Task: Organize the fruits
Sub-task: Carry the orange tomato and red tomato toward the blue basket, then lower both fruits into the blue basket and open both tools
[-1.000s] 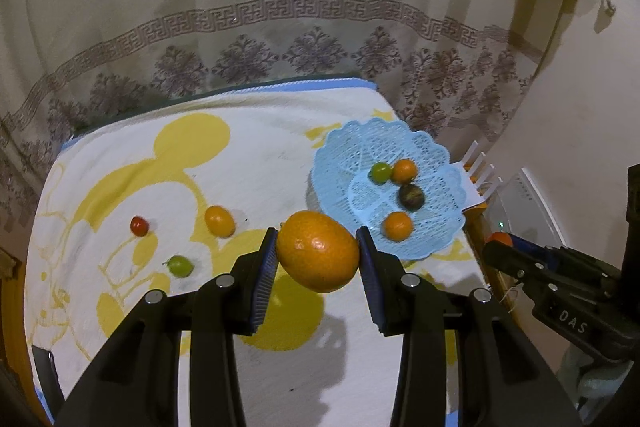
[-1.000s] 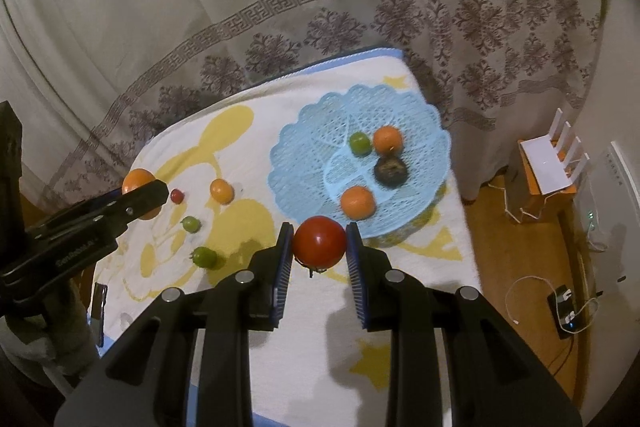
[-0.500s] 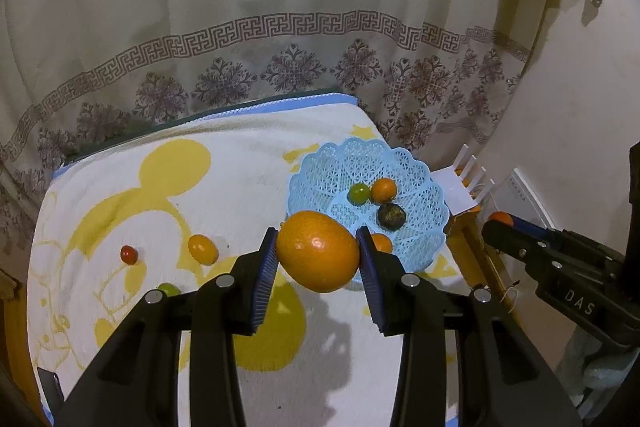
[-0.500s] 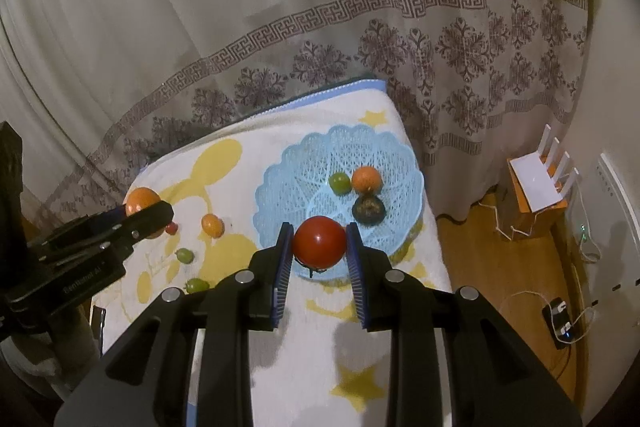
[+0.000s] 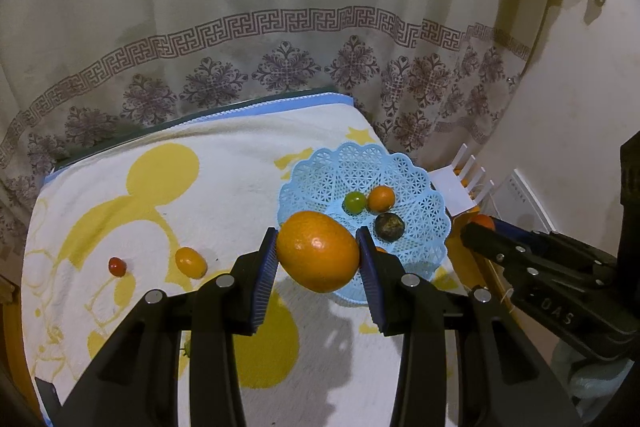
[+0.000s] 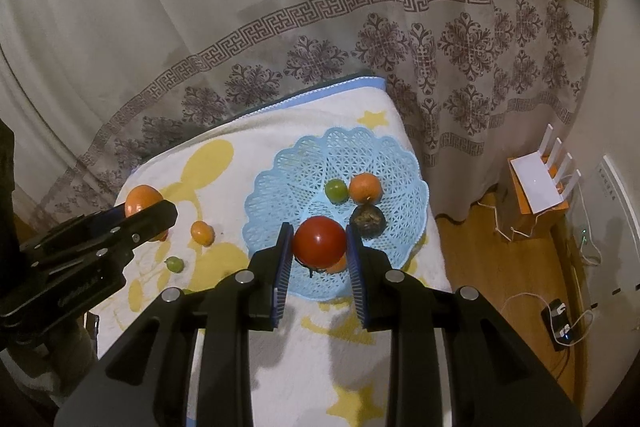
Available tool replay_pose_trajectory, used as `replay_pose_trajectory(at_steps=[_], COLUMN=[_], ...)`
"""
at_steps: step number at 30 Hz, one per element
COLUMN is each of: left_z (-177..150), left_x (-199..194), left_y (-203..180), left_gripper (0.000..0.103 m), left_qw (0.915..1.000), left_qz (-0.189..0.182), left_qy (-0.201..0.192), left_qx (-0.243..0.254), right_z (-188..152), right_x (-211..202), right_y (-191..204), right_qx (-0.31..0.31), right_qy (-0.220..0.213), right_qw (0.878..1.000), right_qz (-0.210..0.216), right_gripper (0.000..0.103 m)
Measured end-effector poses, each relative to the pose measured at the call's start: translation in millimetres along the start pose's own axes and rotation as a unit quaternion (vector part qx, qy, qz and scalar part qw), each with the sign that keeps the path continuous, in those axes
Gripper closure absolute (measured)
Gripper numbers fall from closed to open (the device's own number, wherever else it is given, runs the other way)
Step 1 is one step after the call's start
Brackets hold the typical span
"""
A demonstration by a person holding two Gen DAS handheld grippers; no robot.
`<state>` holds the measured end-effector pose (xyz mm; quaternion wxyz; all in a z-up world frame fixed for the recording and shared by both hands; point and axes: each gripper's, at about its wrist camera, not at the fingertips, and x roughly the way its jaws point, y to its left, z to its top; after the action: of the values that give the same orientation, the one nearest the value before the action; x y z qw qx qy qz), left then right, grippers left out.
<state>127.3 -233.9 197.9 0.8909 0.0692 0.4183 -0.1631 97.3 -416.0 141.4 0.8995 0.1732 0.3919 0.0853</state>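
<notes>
The left hand-held gripper [image 5: 318, 255] clamped a large, smooth oval orange [image 5: 318, 255] between ribbed blue pads; the right hand-held gripper [image 6: 319, 243] clamped a glossy round tomato [image 6: 319, 241]; both hung above the near rim of the perforated blue plastic basket [image 6: 288, 179].

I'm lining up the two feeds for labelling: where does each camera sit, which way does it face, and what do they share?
Left wrist: sits on the left gripper, looking forward and down at the table; its fingers clamp a large orange, and the right gripper shows at right.
Right wrist: sits on the right gripper, facing the same way; its fingers clamp a red tomato, and the left gripper shows at left.
Shared: the blue basket, its dark fruit, and the curtain.
</notes>
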Motion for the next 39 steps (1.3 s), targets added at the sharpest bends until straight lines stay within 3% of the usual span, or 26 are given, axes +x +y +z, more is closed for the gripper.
replay_pose_trajectory(at_steps=[39], left_z=[3], left_x=[103], left_y=[3], left_gripper=[0.063], left_qw=[0.9969], left_qz=[0.010], left_qy=[0.077], left_qx=[0.006], right_z=[1], right_x=[92], right_y=[-37], right_qx=[0.021], right_qy=[0.067], right_qw=[0.997], right_qz=[-0.034], right_gripper=[0.076])
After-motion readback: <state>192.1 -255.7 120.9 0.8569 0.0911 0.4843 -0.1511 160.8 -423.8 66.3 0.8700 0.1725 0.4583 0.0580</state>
